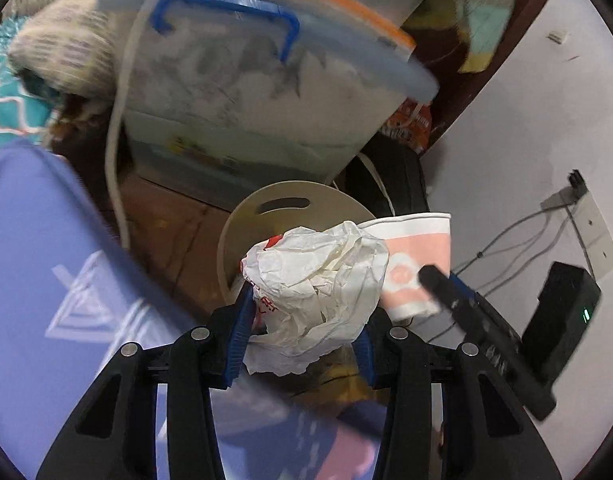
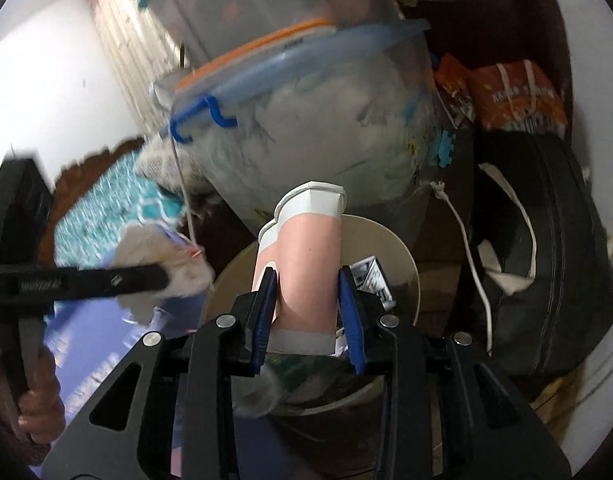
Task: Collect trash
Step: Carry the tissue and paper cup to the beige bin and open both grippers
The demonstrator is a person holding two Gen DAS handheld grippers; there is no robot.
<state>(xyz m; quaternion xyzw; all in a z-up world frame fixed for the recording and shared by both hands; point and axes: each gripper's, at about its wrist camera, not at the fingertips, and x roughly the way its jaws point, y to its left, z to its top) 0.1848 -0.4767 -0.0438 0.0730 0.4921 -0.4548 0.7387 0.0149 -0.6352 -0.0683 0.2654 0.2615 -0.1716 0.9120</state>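
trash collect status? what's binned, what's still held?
Binned: some rubbish already lies in the beige bin. In hand: left gripper clamps crumpled white paper; right gripper clamps the pink paper cup, both over the bin. Left: release both.

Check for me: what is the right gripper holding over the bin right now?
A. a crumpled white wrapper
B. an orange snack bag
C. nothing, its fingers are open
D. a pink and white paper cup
D: in the right wrist view the right gripper is shut on the pink and white paper cup, above the beige bin; the crumpled white wrapper sits in the left gripper.
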